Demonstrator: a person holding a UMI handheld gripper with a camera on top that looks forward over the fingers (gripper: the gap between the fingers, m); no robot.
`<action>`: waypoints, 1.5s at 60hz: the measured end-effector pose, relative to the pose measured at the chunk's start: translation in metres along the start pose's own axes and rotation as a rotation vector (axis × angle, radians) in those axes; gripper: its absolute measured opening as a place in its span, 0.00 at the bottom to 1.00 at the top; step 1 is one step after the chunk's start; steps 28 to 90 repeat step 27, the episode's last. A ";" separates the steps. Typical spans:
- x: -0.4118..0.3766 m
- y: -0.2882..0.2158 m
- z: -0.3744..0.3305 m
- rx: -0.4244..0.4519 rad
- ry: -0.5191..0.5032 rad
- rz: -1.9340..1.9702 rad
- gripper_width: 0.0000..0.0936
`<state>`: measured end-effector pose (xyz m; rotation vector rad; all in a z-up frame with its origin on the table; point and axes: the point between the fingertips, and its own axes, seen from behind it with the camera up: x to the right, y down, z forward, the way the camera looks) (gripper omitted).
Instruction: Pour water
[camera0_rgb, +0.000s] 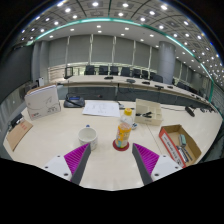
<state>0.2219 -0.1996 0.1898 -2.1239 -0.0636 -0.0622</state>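
A clear bottle (124, 131) with a yellow-orange label stands upright on a dark red coaster (121, 146) on the pale table, just ahead of my fingers and slightly right of the midline. A white cup (88, 136) stands to its left, ahead of my left finger. My gripper (112, 160) is open, its magenta pads (78, 156) spread wide with only bare tabletop between them. It holds nothing.
An open cardboard box (179, 145) with tools lies at the right. A white box (43, 101) stands at the far left, papers (101, 108) and a dark object (74, 101) lie farther back. A flat cardboard piece (17, 133) lies at the left edge. Office desks and chairs stand beyond.
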 end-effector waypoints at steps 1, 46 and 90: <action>-0.002 0.001 -0.007 -0.004 0.001 0.002 0.92; -0.019 0.007 -0.089 -0.004 0.026 0.033 0.92; -0.019 0.007 -0.089 -0.004 0.026 0.033 0.92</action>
